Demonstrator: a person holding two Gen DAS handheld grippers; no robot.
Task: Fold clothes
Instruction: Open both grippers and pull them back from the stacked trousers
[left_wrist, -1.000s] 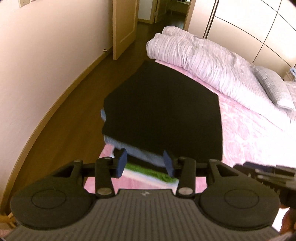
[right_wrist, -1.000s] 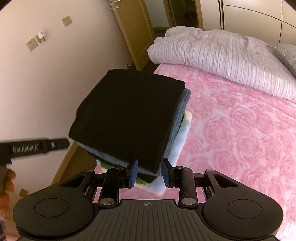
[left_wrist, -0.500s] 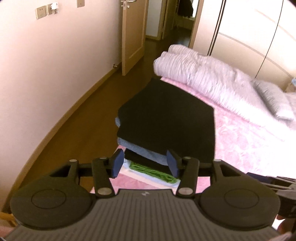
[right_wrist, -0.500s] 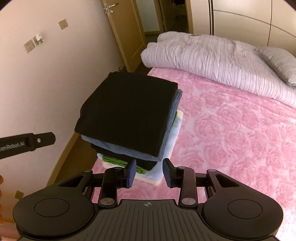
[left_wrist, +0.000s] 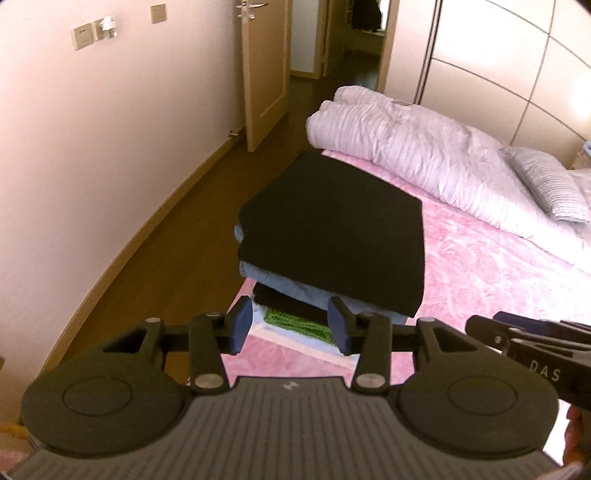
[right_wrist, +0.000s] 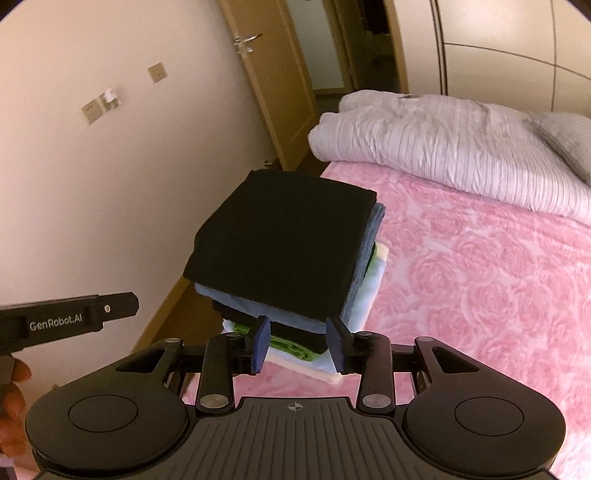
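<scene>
On the pink rose-patterned bed (right_wrist: 480, 266), at twelve o'clock, a squared stack of folded clothes (right_wrist: 284, 251) sits finished-looking; both grippers' (left_wrist: 290, 325) (right_wrist: 297, 345) jaws gape empty.

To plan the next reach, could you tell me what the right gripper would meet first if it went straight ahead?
Probably the stack of folded clothes: the open right gripper points at its near lower layers, apparently just short of them.
</scene>
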